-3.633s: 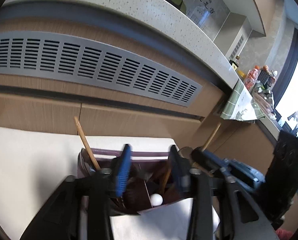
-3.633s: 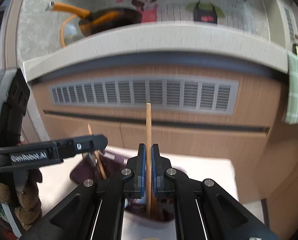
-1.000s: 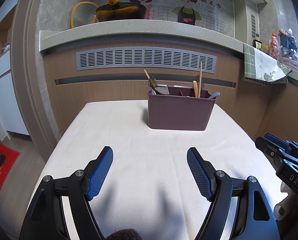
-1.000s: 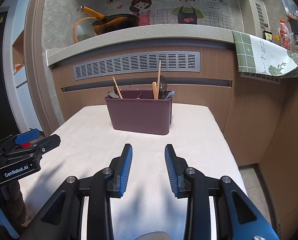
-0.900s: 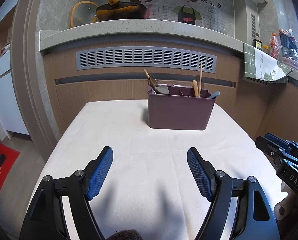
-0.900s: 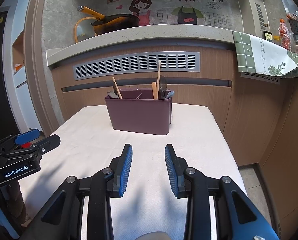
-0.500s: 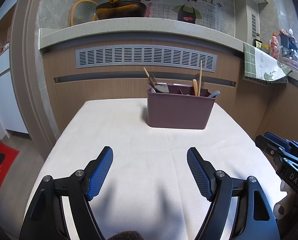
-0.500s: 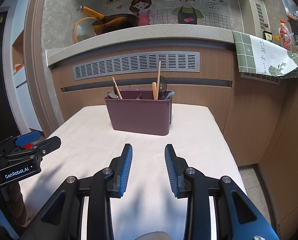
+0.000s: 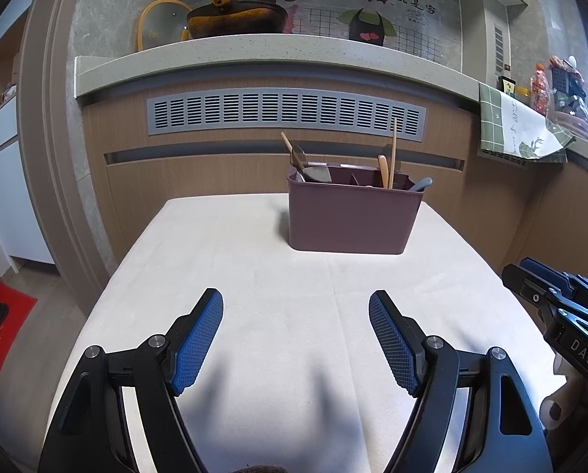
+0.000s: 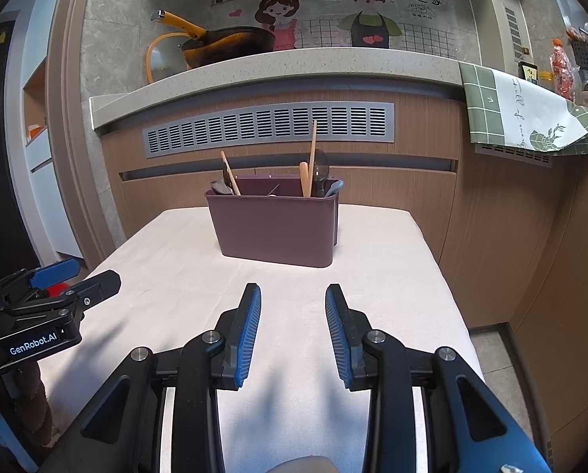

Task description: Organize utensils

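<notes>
One maroon caddy [image 9: 351,218] stands upright on the far half of the table [image 9: 254,276], holding all the utensils in sight. At its left end a wooden stick [image 9: 290,149] leans left beside a dark spoon [image 9: 298,156] and a grey spatula head [image 9: 317,173]. At its right end a long chopstick [image 9: 393,149] stands nearly upright, with a short wooden handle [image 9: 383,169] just beside it and a grey-blue handle [image 9: 421,184] tipping over the rim. Dividers split the inside; which compartment holds what is hard to tell.

Both grippers hang over the near part of the table, well apart from the caddy and holding nothing. The left gripper [image 9: 296,335] is spread wide; the right gripper [image 10: 293,329] is parted more narrowly. Nothing lies between either one and the caddy.

Behind the table runs a wooden counter front with a grey vent [image 9: 286,116]. On the counter sit a pan [image 10: 223,45] with a yellow handle and a glass lid [image 10: 164,55]; a green checked towel [image 10: 522,110] hangs over the edge to the right.
</notes>
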Tool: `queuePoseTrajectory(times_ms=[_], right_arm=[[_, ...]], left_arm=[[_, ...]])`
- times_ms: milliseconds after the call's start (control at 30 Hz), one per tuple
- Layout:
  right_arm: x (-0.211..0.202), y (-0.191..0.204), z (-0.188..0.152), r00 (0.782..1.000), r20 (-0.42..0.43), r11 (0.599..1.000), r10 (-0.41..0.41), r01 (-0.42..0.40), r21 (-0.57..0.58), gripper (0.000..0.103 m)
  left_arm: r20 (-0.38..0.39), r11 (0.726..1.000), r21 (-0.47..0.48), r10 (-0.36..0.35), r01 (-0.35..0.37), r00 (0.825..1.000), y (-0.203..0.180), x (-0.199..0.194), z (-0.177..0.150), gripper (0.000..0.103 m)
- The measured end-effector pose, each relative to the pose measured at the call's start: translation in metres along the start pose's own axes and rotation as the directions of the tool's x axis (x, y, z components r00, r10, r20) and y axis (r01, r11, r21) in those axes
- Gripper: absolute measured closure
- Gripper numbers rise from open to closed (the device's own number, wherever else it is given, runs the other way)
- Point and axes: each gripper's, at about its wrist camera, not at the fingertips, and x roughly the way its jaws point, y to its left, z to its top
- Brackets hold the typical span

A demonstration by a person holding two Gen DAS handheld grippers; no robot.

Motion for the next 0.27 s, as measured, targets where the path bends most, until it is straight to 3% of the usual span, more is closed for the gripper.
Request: queuePoseTrajectory(times_ms=[267], right_arm=[[0.0010, -0.0005, 0.0000, 1.000, -0.003, 1.000, -0.004, 0.004, -0.004, 0.070]], left_arm=[[0.007, 0.999, -0.037, -0.003, 0.003, 1.000, 0.0058, -0.0008, 0.0000, 0.026]])
